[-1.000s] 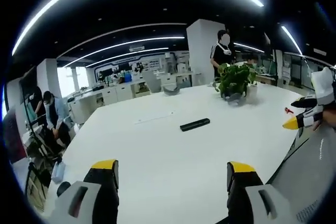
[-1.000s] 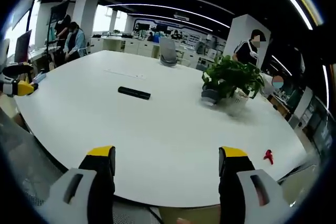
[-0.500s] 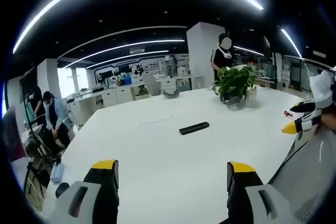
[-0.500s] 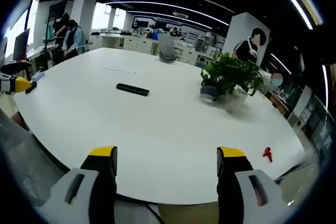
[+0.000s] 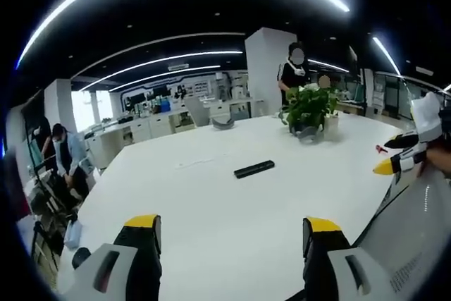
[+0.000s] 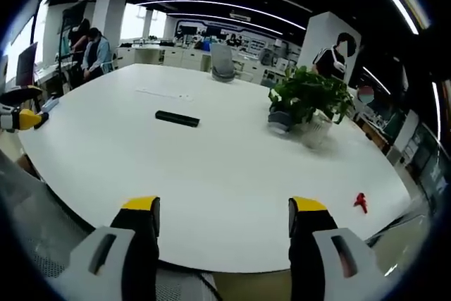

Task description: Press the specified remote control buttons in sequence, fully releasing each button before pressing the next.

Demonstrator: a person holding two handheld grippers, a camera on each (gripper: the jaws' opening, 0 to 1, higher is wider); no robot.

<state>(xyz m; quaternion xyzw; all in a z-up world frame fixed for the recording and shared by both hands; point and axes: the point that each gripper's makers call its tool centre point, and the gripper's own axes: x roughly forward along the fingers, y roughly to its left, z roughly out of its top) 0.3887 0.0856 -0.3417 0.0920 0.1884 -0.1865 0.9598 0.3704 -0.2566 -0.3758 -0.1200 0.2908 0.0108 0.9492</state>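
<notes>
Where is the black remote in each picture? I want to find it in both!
Left gripper view: the black remote lies on the white table, a little right of the middle, far beyond the open jaws.
Right gripper view: the remote lies on the table left of the middle, in the upper half.
Shared landmark: the potted plant stands on the table to the remote's right in both views.

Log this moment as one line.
remote flat on white table, untouched | left tongs open, far off | right tongs open, far off
</notes>
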